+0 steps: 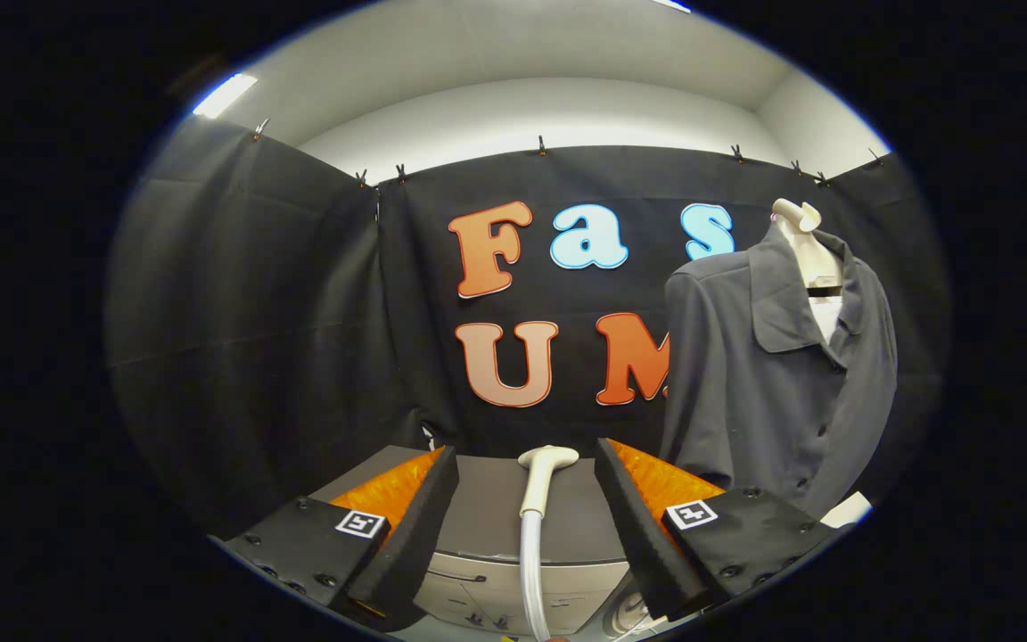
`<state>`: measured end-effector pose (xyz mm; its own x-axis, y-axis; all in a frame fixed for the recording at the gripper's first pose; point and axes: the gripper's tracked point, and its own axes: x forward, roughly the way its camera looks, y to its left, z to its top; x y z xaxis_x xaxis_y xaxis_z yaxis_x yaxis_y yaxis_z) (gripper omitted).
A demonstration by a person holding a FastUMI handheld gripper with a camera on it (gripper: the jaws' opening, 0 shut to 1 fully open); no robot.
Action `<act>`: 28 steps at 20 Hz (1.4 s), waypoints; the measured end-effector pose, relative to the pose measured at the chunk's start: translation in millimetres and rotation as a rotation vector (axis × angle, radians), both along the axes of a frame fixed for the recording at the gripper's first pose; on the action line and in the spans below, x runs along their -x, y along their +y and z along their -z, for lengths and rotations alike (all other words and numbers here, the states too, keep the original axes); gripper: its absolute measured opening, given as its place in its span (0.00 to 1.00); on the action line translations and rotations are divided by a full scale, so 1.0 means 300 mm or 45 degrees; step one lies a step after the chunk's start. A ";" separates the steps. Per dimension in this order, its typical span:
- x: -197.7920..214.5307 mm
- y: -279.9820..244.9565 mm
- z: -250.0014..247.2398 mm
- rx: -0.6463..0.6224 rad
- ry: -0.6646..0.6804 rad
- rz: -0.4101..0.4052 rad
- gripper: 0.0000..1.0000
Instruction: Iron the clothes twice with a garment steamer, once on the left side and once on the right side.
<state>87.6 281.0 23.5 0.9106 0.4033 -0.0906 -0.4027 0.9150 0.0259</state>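
Observation:
A dark grey collared shirt (772,374) hangs on a pale mannequin torso (803,234), beyond the right finger and off to the right. The garment steamer's cream head (547,459) stands upright on its handle, with a pale hose (531,571) running down from it. It sits between my fingers, and neither finger touches it. My gripper (527,464) is open, its fingers spread wide on either side of the steamer head. The steamer's grey base unit (513,580) lies below the fingers.
A grey tabletop (496,508) lies under the fingers and holds the steamer base. Black cloth walls close the booth behind and to the left. A white object (848,510) shows at the foot of the mannequin.

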 end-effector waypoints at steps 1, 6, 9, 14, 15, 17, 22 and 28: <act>-0.024 0.013 0.003 -0.003 0.016 0.007 0.99; -0.172 0.053 0.034 0.006 0.086 0.064 0.99; -0.277 0.073 0.078 0.069 0.116 0.092 0.98; -0.440 0.137 0.218 0.174 0.224 0.116 0.99; -0.474 0.148 0.261 0.183 0.262 0.122 0.99; -0.531 0.179 0.344 0.183 0.348 0.119 0.99; -0.717 0.195 0.501 0.320 0.466 0.171 0.99; -0.867 0.189 0.683 0.422 0.650 0.215 0.97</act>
